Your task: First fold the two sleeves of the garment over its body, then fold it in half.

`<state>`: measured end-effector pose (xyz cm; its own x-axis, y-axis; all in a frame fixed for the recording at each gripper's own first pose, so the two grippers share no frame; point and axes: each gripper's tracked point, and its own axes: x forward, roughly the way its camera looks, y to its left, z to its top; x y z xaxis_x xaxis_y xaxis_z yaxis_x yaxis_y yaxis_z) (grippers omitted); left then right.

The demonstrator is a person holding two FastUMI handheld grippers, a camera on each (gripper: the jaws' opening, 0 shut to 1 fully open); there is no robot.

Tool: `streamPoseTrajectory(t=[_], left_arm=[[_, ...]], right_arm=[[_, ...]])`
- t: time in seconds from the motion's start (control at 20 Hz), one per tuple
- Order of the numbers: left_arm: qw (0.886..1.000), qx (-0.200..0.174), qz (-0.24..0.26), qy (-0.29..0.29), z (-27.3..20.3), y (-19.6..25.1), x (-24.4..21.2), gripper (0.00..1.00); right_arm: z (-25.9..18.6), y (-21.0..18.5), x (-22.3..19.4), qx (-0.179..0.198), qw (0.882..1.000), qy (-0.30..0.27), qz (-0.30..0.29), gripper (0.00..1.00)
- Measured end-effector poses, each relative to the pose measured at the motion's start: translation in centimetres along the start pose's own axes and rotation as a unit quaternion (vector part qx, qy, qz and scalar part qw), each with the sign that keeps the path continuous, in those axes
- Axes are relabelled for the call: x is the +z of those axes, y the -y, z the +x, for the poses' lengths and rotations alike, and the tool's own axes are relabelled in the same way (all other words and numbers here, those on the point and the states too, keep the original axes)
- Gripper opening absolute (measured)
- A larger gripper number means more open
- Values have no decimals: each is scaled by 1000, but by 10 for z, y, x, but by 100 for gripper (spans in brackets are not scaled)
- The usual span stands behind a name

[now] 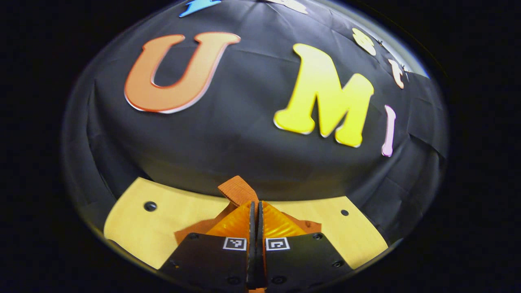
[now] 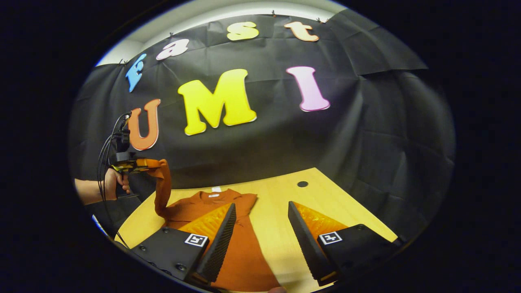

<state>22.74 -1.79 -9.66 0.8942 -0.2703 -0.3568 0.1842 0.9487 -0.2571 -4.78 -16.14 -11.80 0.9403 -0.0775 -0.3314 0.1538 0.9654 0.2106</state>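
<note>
At nine o'clock in the right gripper view, a sleeve (image 2: 162, 187) is pinched aloft by the left gripper (image 2: 140, 165); the garment (image 2: 228, 228) is spread on the table (image 2: 285, 195), the right gripper (image 2: 260, 236) held spread. Slippage is risked if the cloth is tugged.

1. The left gripper view rides its own left tool (image 1: 256, 211), raised above the worktop (image 1: 171, 211), facing the booth wall almost level and close.
2. The right gripper view sits low over the worktop (image 2: 276, 203), looking across it.
3. Both views share the worktop, the orange garment (image 2: 228, 228) and the wall; the right gripper view also catches the left tool (image 2: 136, 165).
</note>
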Motion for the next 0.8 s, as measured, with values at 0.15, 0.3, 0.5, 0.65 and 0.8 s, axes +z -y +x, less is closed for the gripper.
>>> streamPoseTrajectory(t=[0.15,0.3,0.5,0.65,0.8], left_arm=[[999,6,20,-39,35,32,-49,3],[994,9,69,-89,62,62,-108,4],[981,25,132,-138,91,79,-162,4],[971,42,170,-165,98,85,-188,6],[968,35,183,-171,94,102,-200,8]], right_arm=[[-18,41,6,-43,999,1,-1,83],[-40,83,11,-89,996,2,20,83],[-72,122,3,-134,990,-7,35,83],[-91,137,-4,-155,987,-12,36,83],[-99,141,-11,-159,986,-26,38,83]])
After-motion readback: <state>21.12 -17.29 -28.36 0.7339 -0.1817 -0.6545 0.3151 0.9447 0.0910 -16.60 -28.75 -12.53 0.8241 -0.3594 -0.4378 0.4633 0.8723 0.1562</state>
